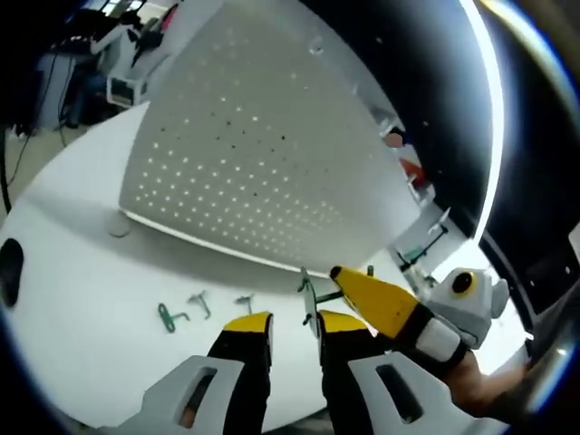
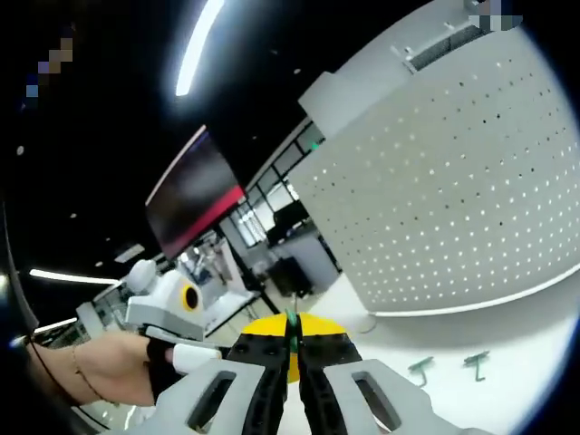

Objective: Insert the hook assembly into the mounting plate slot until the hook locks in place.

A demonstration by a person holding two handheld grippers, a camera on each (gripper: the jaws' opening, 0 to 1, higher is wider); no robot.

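Right gripper (image 2: 292, 349) pinches a green hook (image 2: 291, 328) beside the pegboard's (image 2: 453, 181) edge.

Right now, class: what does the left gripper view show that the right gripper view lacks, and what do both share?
Left gripper view alone: three hooks lying in a row on the white table. Right gripper view alone: a hand gripping the other hand-held gripper, and ceiling strip lights. Both: the white pegboard and loose hooks on the table.
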